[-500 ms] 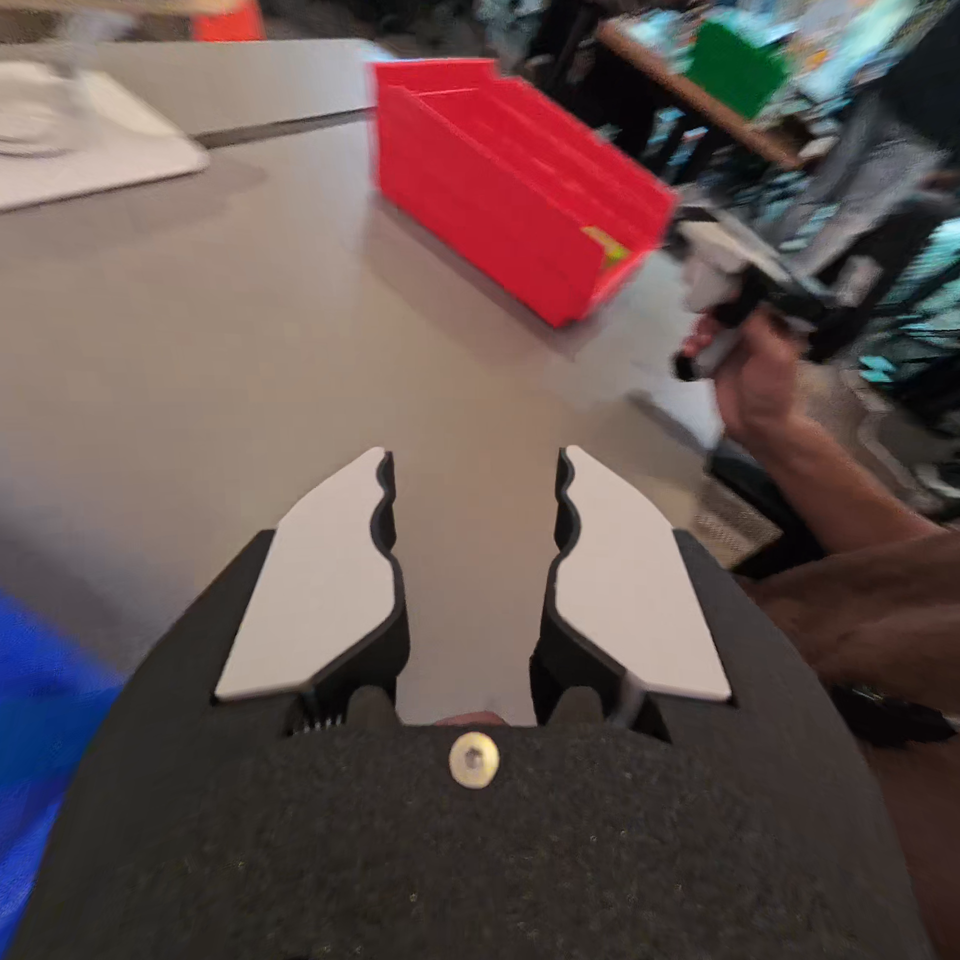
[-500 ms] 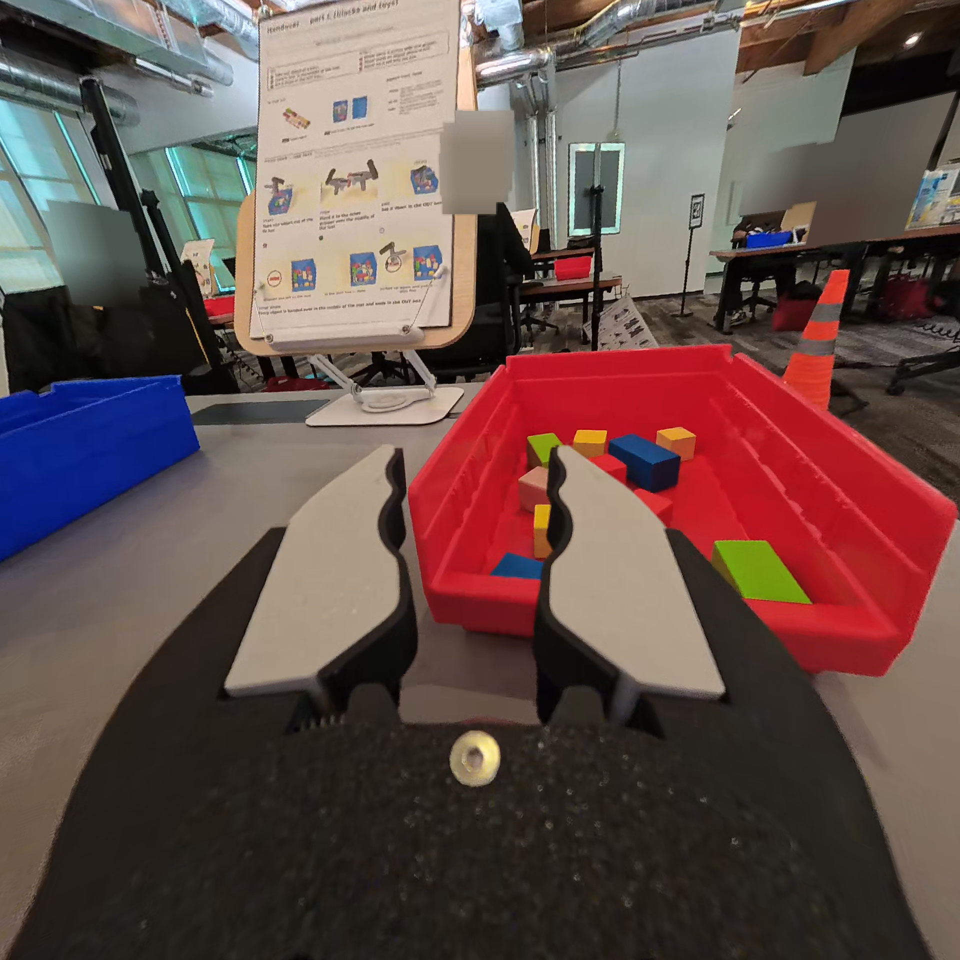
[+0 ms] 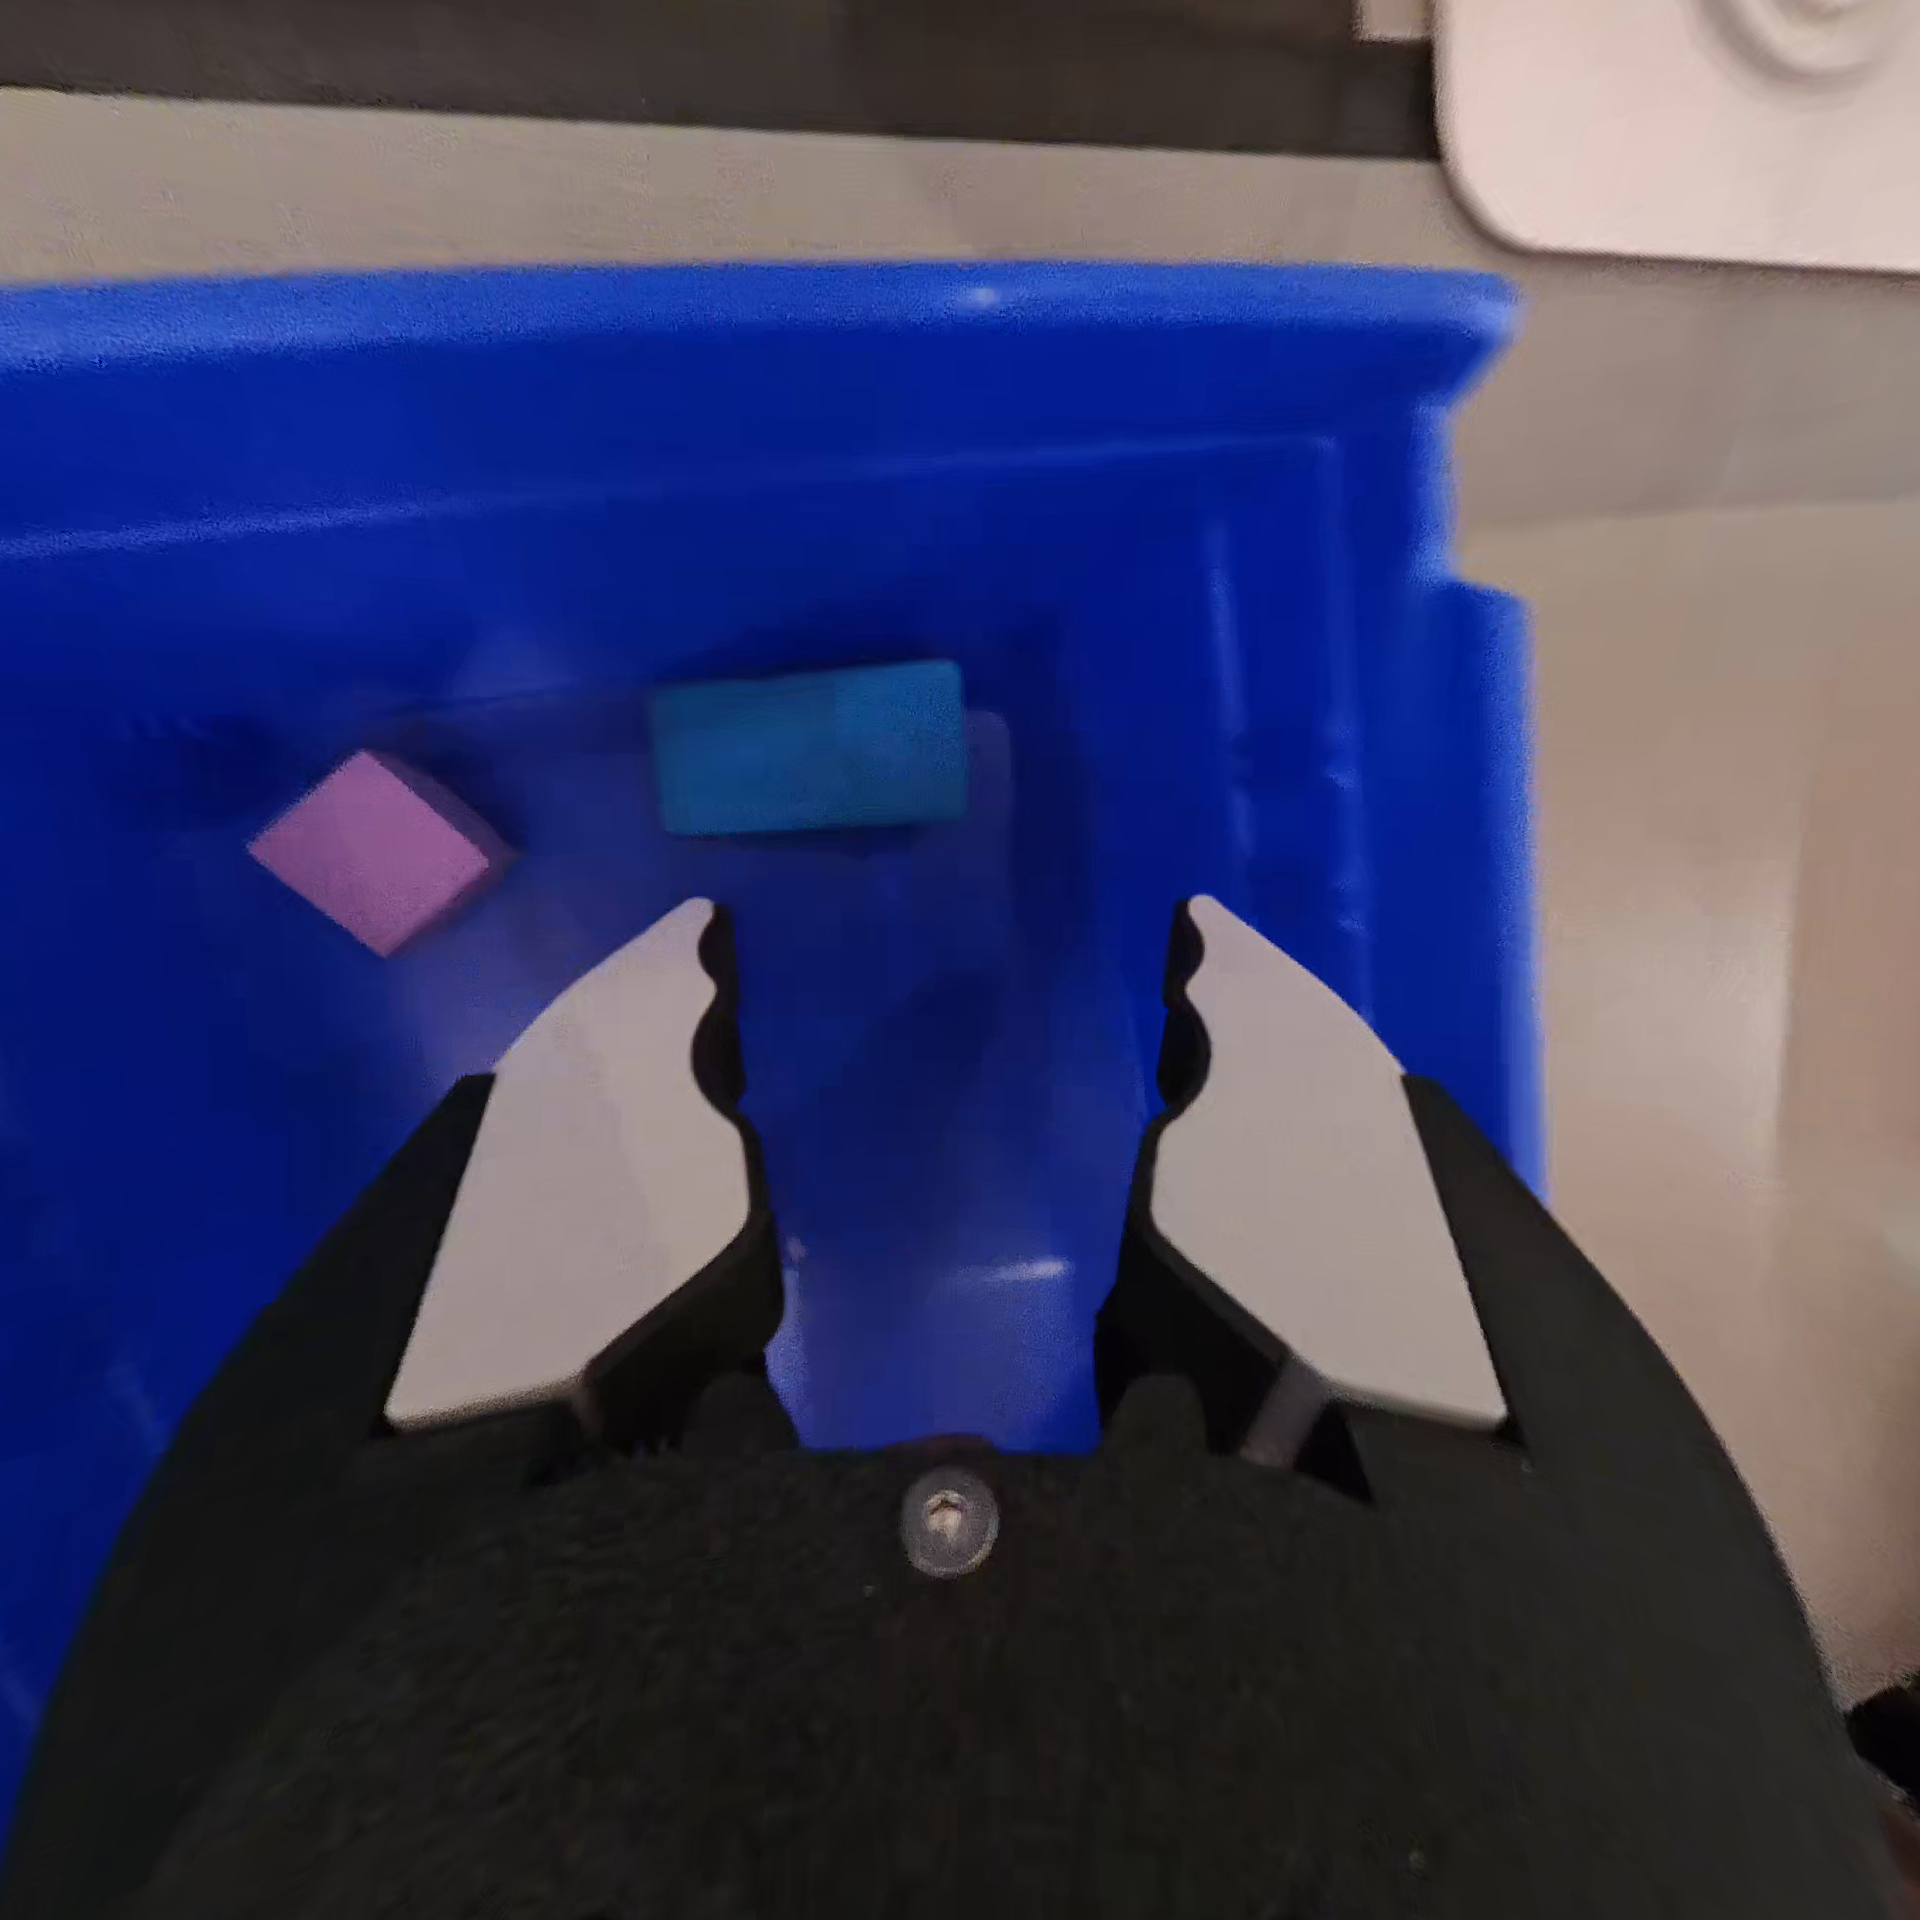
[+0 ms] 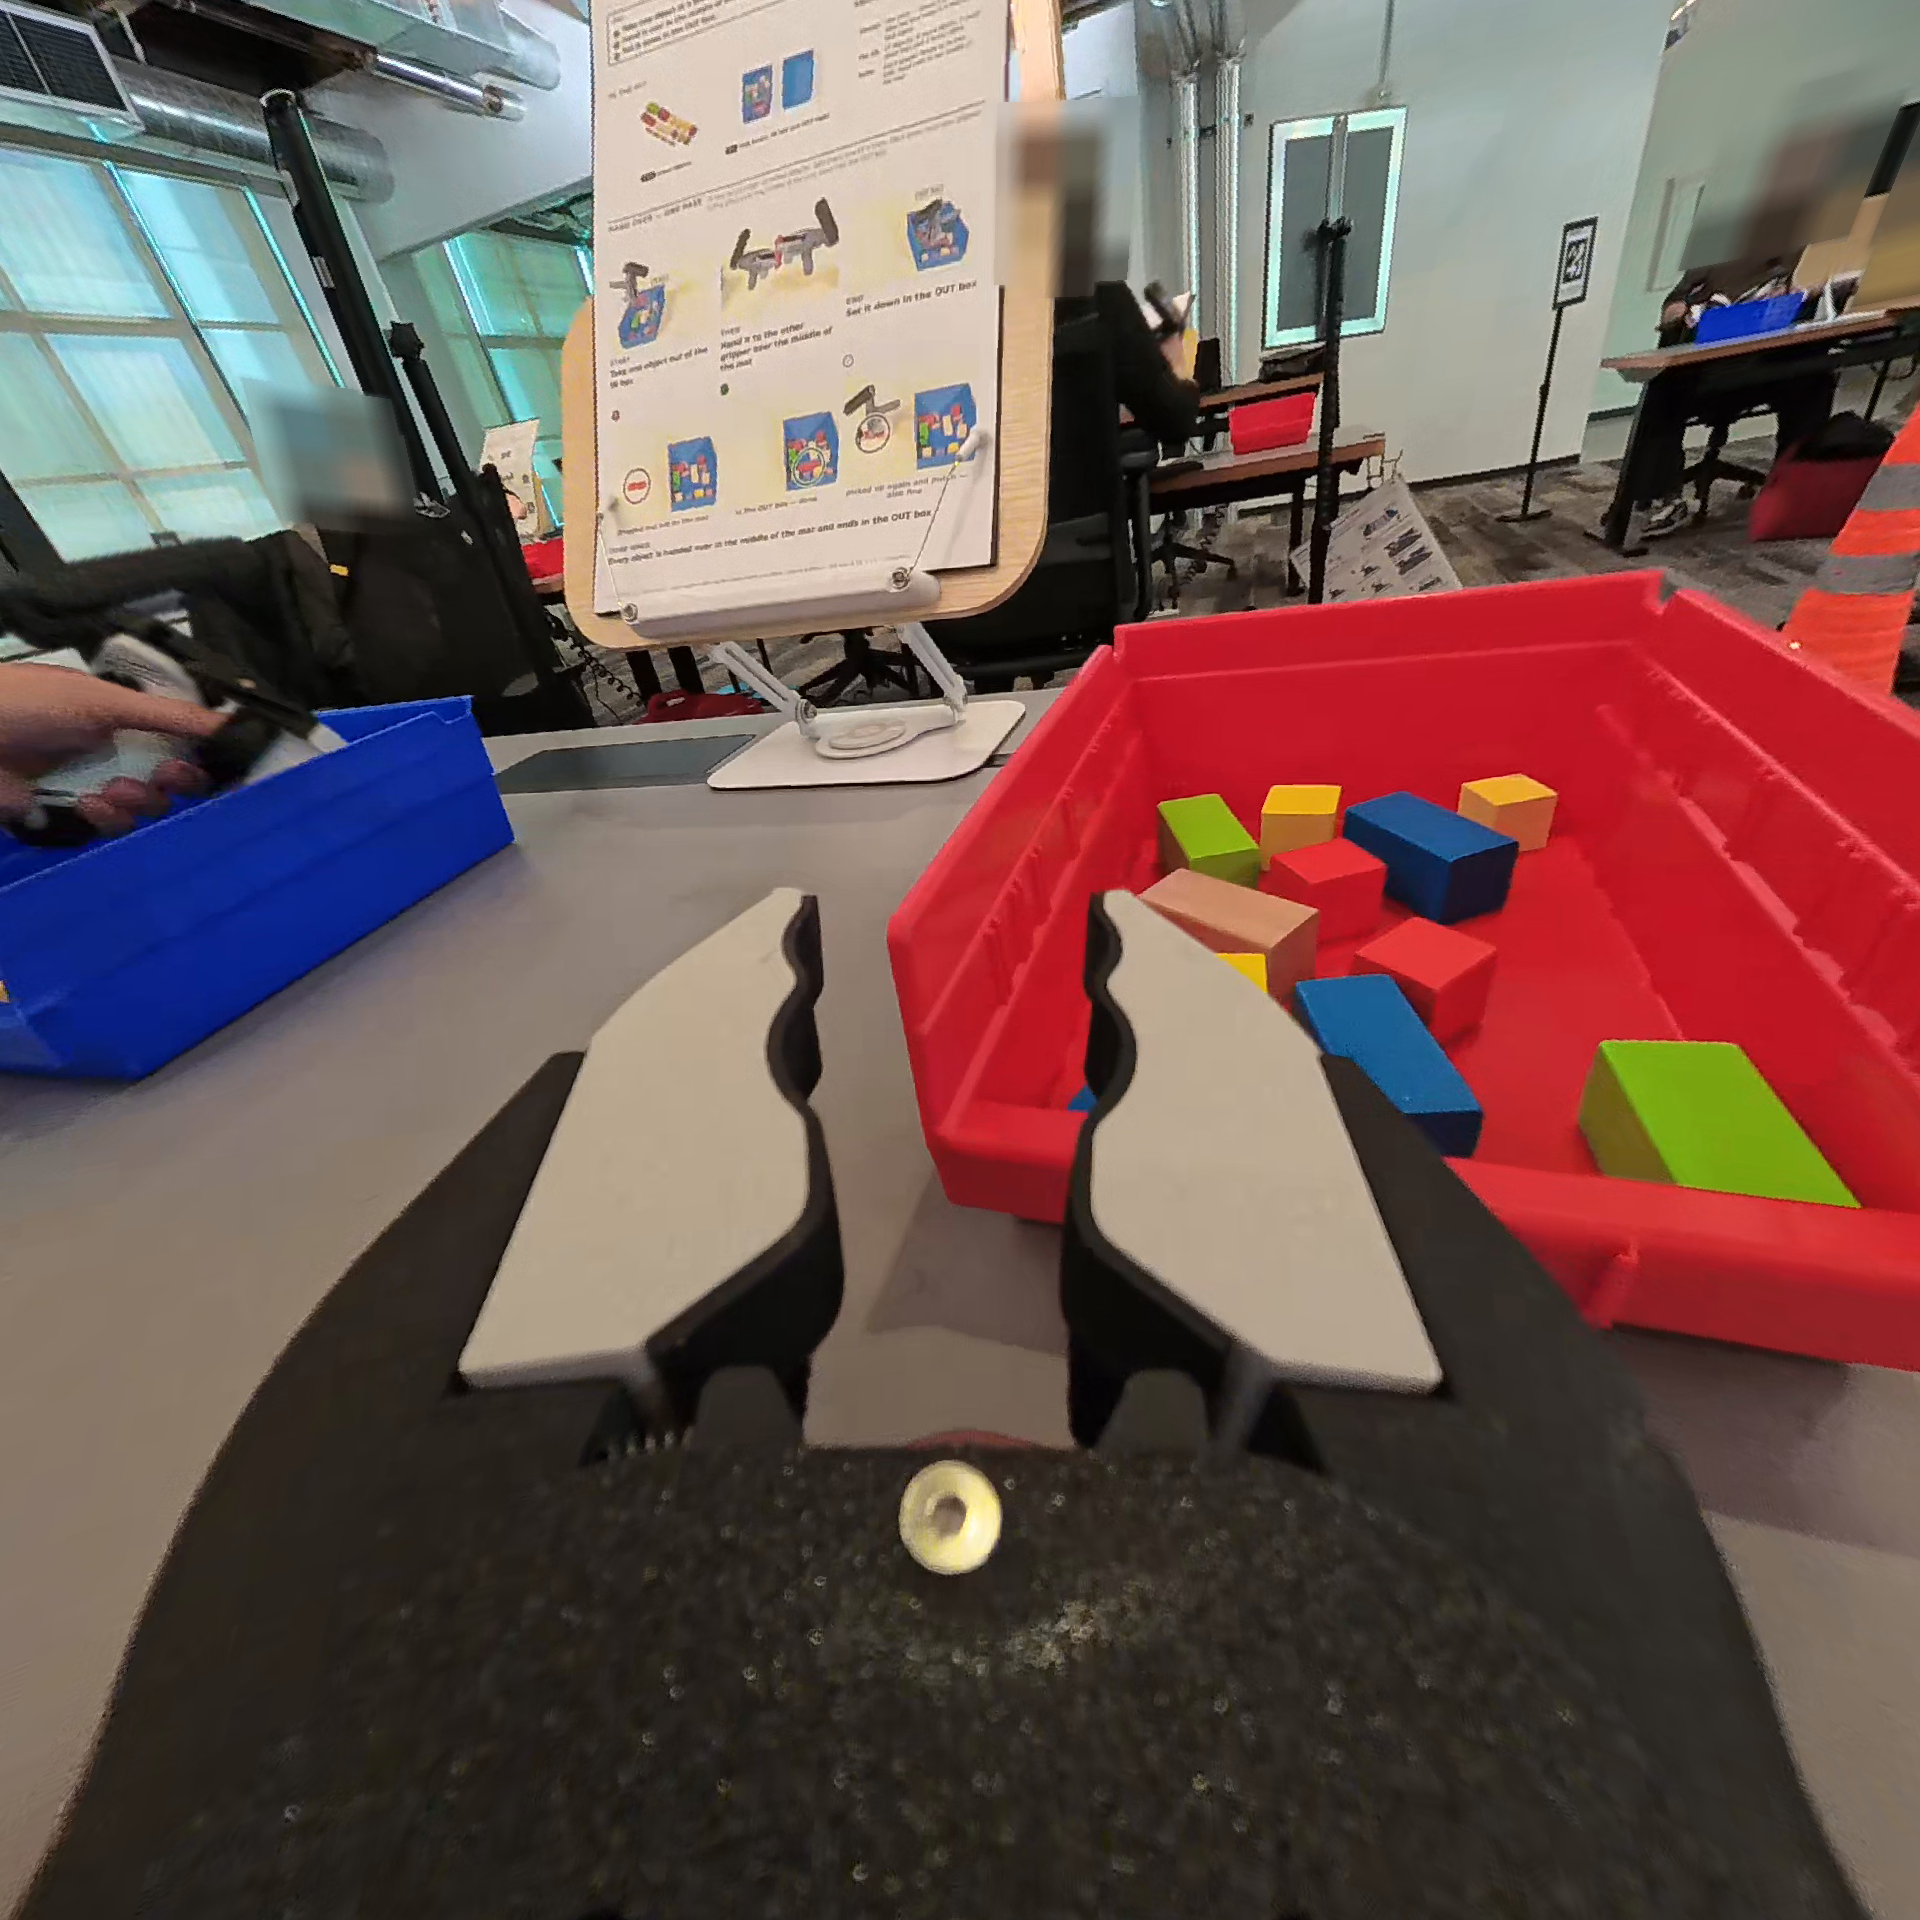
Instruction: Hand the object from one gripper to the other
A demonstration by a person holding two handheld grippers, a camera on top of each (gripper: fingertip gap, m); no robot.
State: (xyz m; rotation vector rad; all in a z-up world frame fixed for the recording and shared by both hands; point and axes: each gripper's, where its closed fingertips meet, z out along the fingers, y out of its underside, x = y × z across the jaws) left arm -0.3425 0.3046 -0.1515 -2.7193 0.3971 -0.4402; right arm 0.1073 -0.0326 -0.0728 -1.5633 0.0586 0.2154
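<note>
In the left wrist view my left gripper (image 3: 951, 914) is open and empty, pointing down into a blue bin (image 3: 727, 499). A teal block (image 3: 810, 748) lies on the bin floor just beyond the fingertips, and a purple block (image 3: 379, 847) lies to its left. In the right wrist view my right gripper (image 4: 951, 914) is open and empty above the grey table, just left of a red bin (image 4: 1714, 1288) holding several coloured blocks. The left gripper (image 4: 156, 717), held by a hand, shows over the blue bin (image 4: 260, 914) at far left.
A white stand base (image 4: 873, 748) with an instruction sheet board (image 4: 800, 312) stands at the back of the table; its base also shows in the left wrist view (image 3: 1683, 125). An orange cone (image 4: 1870, 561) stands behind the red bin. Desks and chairs fill the room beyond.
My left gripper has swung from facing the red bin to pointing down into the blue bin, and its jaws stand wider. My right gripper has risen a little and its jaws have opened wider.
</note>
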